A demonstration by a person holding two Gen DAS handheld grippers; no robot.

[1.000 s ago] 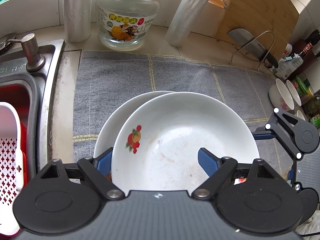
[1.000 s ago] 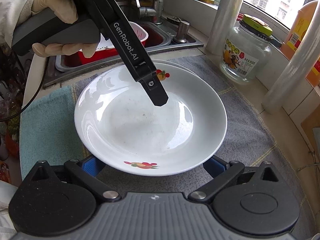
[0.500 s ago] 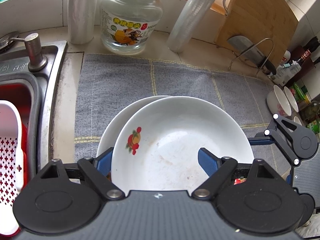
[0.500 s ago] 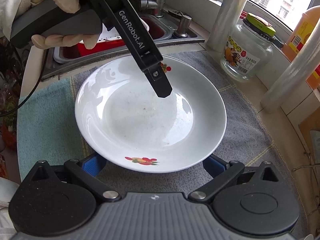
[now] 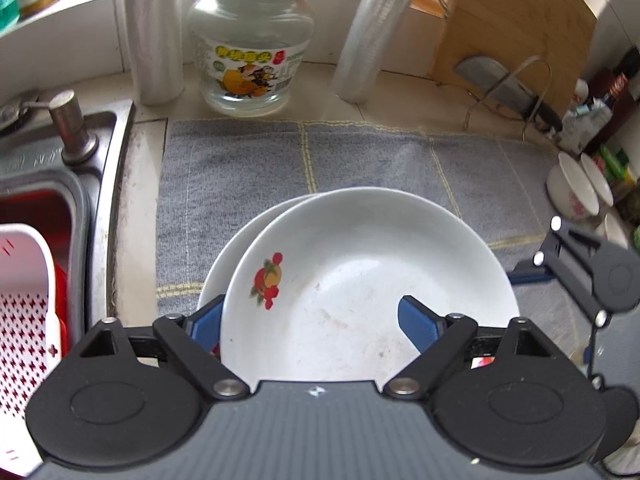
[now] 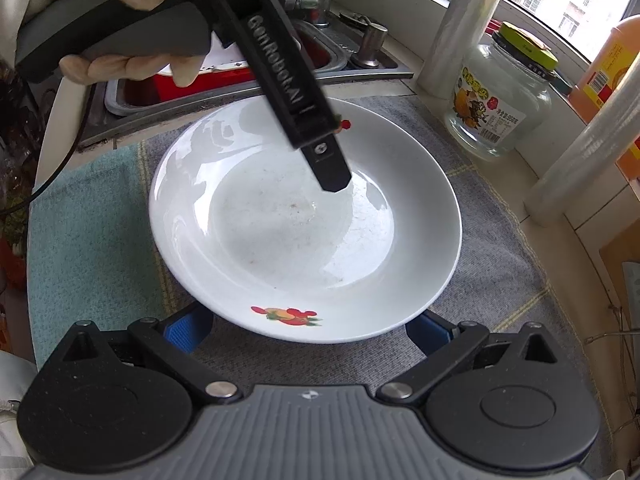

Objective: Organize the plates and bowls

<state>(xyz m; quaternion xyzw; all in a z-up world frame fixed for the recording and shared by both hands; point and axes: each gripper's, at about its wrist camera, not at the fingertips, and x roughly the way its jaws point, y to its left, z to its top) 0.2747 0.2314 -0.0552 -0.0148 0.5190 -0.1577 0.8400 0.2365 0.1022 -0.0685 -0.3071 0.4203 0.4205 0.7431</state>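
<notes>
Grey towel (image 5: 240,168) covers the counter beside the sink (image 5: 48,184). On it, the left gripper (image 5: 308,324) straddles the top plate's (image 5: 360,272) rim; its jaws have just been opening, one finger (image 6: 328,164) inside, pads loose. That white, smeared plate with fruit prints sits on another plate (image 5: 224,268). Right gripper (image 6: 308,332) stands open at its near edge.

White plate (image 5: 360,280), red-orange fruit motif; grey towel (image 5: 240,168), yellow stripes; blue-padded tongs (image 5: 312,320).
</notes>
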